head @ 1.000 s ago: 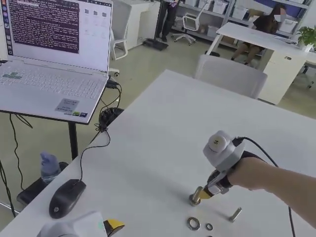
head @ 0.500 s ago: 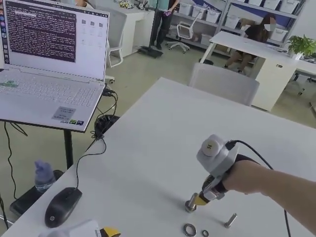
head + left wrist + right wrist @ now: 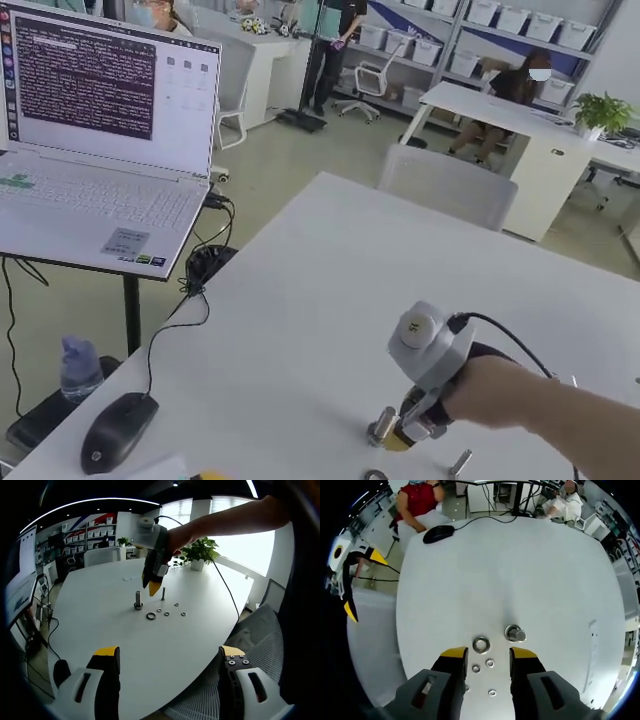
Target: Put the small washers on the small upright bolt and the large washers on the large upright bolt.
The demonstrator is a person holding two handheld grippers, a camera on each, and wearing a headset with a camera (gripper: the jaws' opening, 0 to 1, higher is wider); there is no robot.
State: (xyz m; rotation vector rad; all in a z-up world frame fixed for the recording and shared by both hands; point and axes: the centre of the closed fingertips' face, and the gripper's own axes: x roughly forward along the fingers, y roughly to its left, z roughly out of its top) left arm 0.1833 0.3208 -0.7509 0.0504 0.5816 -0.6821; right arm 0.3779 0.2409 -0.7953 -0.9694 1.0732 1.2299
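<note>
In the head view an open laptop [image 3: 100, 150] stands at the left beside the smooth white table [image 3: 330, 280], and a rounded black mouse [image 3: 113, 432] rests on the table's near left corner. Further right, the right gripper [image 3: 403, 438], grey-bodied with yellow tips, hangs just beside the large bolt [image 3: 380, 426]. This is a stubby metal post near the table's front edge, with the thinner small bolt [image 3: 460, 463] near it on the right. The left gripper view gives a low, side-on look. The left gripper [image 3: 169, 652] has its fingers spread wide with nothing between them. Beyond them both bolts stand upright, the large one on the left and the small one just to its right. The large washer [image 3: 151, 615], a flat metal ring, lies on the table in front of the large bolt. The small washers [image 3: 166, 613], four tiny rings, lie scattered to its right. The right gripper view looks straight down instead. There the large bolt appears end-on as a round shiny disc with the large washer just to its left, and three small washers lie by the right fingers [image 3: 455, 661]. Those fingers are only narrowly parted and hold nothing.
</note>
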